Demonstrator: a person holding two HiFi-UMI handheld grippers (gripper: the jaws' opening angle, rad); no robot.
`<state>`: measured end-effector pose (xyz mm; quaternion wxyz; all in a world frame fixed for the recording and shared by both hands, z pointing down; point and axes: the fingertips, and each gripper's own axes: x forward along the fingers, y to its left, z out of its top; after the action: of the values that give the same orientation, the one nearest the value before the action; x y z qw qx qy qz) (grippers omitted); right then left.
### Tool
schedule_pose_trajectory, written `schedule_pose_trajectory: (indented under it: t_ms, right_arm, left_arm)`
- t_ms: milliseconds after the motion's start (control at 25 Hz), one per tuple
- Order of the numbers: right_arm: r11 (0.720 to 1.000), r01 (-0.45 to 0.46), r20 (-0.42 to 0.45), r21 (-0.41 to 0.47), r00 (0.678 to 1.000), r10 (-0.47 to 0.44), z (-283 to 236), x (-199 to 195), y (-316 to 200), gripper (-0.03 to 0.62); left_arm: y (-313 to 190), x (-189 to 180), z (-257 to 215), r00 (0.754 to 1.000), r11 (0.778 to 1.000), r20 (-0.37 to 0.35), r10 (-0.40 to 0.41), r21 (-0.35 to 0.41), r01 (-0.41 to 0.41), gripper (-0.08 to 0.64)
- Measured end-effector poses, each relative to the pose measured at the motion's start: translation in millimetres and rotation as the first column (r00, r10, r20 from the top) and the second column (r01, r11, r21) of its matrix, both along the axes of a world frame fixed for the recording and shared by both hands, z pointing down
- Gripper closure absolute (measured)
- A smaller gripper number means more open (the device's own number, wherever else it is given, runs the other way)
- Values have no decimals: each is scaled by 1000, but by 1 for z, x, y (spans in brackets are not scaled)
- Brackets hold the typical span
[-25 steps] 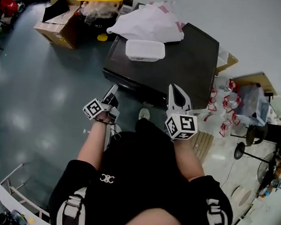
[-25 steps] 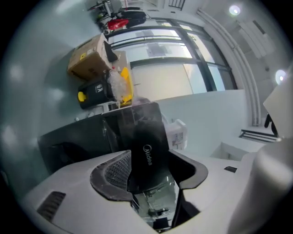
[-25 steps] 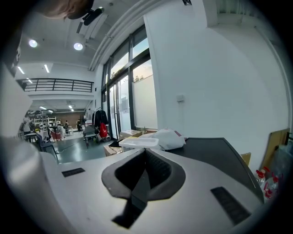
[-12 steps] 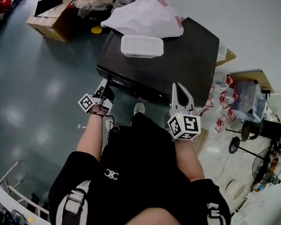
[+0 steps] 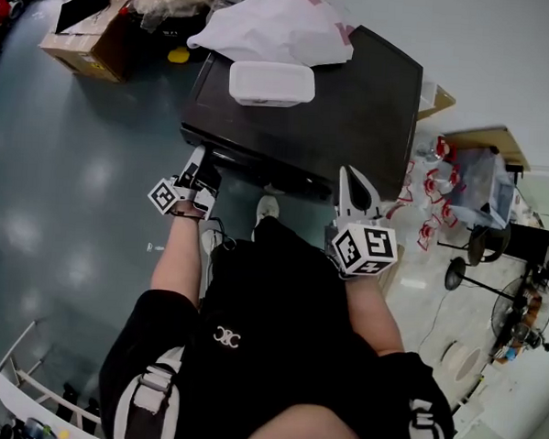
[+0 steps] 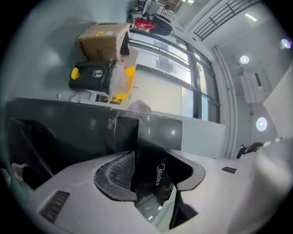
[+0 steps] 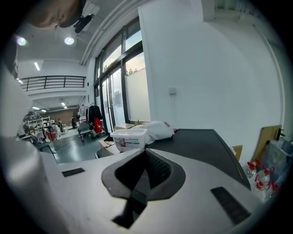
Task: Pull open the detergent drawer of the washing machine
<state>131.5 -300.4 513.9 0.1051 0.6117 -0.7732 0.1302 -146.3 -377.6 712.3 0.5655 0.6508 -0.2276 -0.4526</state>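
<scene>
The dark washing machine [image 5: 335,107] stands in front of me, seen from above in the head view. My left gripper [image 5: 200,161] is at its front left corner. In the left gripper view the glossy black drawer front [image 6: 151,160] with white lettering sits between my left gripper's [image 6: 155,183] jaws, which are closing; I see no pad pressing on it. My right gripper [image 5: 352,178] hangs near the machine's front right edge, touching nothing. Seen in its own view, the right gripper [image 7: 145,155] has its jaws together and points across the machine's top [image 7: 201,141].
A white lidded tub [image 5: 271,83] and a white plastic bag [image 5: 275,30] lie on the machine's top. Cardboard boxes [image 5: 86,44] and a yellow-lidded bin [image 6: 98,77] stand to the left behind. Red-labelled bottles [image 5: 437,190], a clear crate [image 5: 487,193] and a fan stand [image 5: 478,271] crowd the right.
My left gripper has moved forward to the machine's front left corner and its jaws have come round the drawer front. The right gripper has shifted slightly, still shut.
</scene>
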Motion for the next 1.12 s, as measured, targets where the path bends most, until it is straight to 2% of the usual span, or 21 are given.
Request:
schedule_pose_trajectory:
  t_ms: [80,200,360,640,880,1120]
  right_arm:
    - [1000,-12,20,-14,1000,12,3,3,4,589]
    - [1000,-16,-4,-16,1000,16,6,7,10,589]
    - [1000,-15,-40,-2,999,15,3,10,20,589]
    - [1000,-11,-38,11,999,11,-8,10,32,589]
    - [1000,15,-25,3,1000,-15,-7,-6,40,589]
    - [998,55,-11,16,998,-54,-9,-43,54,589]
  left_arm:
    - [-1,0,0,1000,1000,-27,2,8,-2,356]
    - [-1,1,3,998,1000,-62,12,6,-12,374]
    - [4,0,1,998,1000,-69,12,11,-11,394]
    - [33,-9,0,997,1000,-76,-22,-6,22,399]
    - [71,-20,-1,998,1000,-59,-11,-6,11,397]
    - [113,-32,-2,998,999,-41,47,-6,-47,397]
